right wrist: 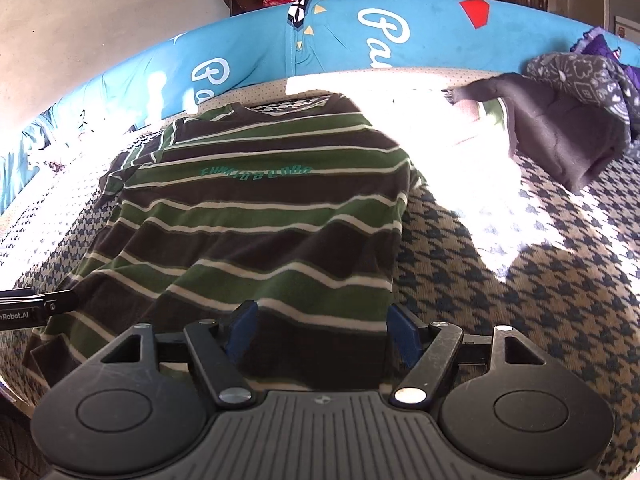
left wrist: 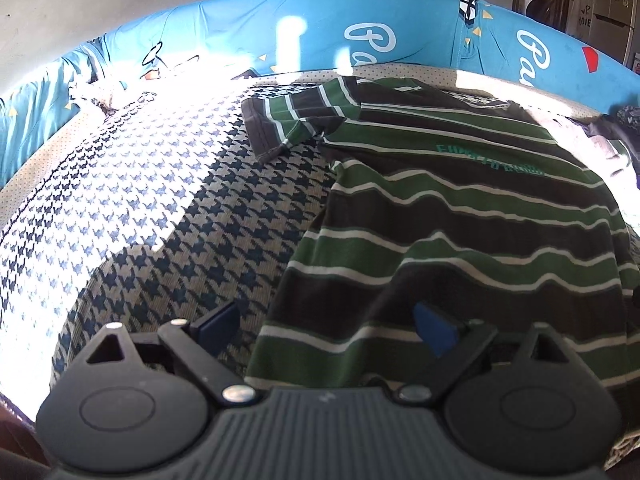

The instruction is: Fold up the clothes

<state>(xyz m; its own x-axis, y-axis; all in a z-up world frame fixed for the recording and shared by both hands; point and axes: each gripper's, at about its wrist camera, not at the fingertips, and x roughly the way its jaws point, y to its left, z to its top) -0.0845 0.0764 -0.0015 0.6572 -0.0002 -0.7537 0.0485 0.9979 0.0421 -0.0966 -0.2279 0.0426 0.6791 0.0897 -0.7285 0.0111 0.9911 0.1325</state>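
Observation:
A green, brown and white striped T-shirt [left wrist: 460,216] with teal lettering lies spread out, chest up, on the houndstooth cover [left wrist: 160,208]. Its left sleeve [left wrist: 276,120] lies out to the side. My left gripper [left wrist: 326,330] is open wide over the shirt's lower left hem, one blue pad [left wrist: 434,330] above the fabric and the other above the cover. In the right wrist view the same shirt [right wrist: 256,216] fills the middle. My right gripper [right wrist: 323,330] stands open at its lower right corner, with fabric lying between the pads and not pinched. The left gripper's body [right wrist: 36,306] shows at the left edge.
A blue cushion wall [right wrist: 400,40] with white script runs along the back of the cover. A dark brown garment [right wrist: 560,136] and a grey patterned cloth [right wrist: 580,72] are heaped at the back right. Bright sunlight patches [right wrist: 460,152] wash out part of the cover.

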